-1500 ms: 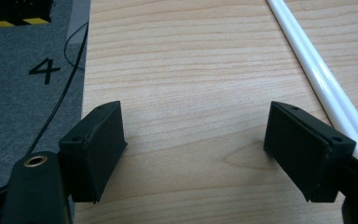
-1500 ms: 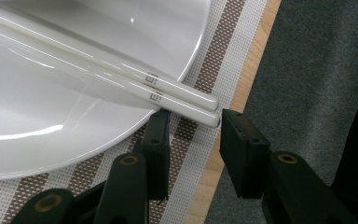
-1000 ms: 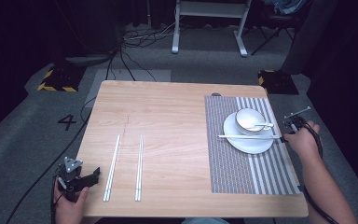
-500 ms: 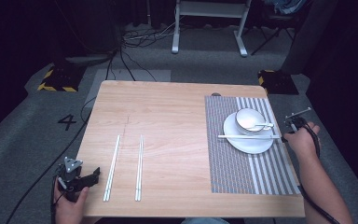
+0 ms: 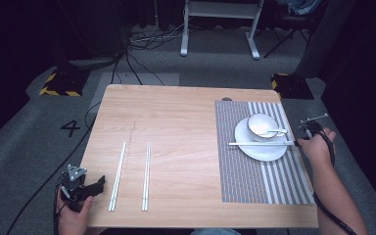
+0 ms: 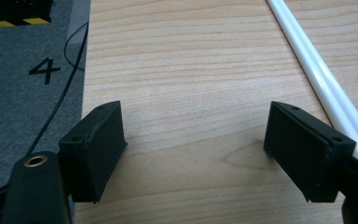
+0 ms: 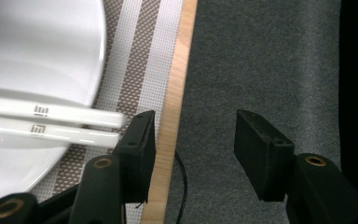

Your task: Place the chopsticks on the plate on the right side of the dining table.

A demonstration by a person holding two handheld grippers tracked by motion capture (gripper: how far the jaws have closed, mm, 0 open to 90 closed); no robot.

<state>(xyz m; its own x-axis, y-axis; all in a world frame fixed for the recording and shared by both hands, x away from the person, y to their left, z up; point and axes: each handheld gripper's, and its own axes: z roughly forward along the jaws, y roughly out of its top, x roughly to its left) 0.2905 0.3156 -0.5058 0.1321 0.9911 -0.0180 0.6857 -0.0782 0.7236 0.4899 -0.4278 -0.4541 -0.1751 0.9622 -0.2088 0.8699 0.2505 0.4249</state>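
A pair of white chopsticks [image 5: 259, 143] lies across a white plate [image 5: 262, 152] that carries a white bowl [image 5: 260, 125] with a spoon [image 5: 277, 131]. At the table's right edge my right gripper [image 5: 307, 133] is just off the chopsticks' near ends. In the right gripper view the chopsticks [image 7: 51, 122] end left of its left jaw; the right gripper [image 7: 196, 128] is open, its jaws have just been opening, and only table edge and floor lie between them. My left gripper [image 5: 97, 185] rests at the front left corner. It stands open [image 6: 196, 140] over bare wood.
Two more pairs of white chopsticks [image 5: 117, 176] [image 5: 147, 176] lie side by side on the wooden table [image 5: 176, 122], one pair [image 6: 317, 74] just right of the left gripper. A striped placemat [image 5: 254, 186] lies under the plate. Grey floor with cables surrounds the table.
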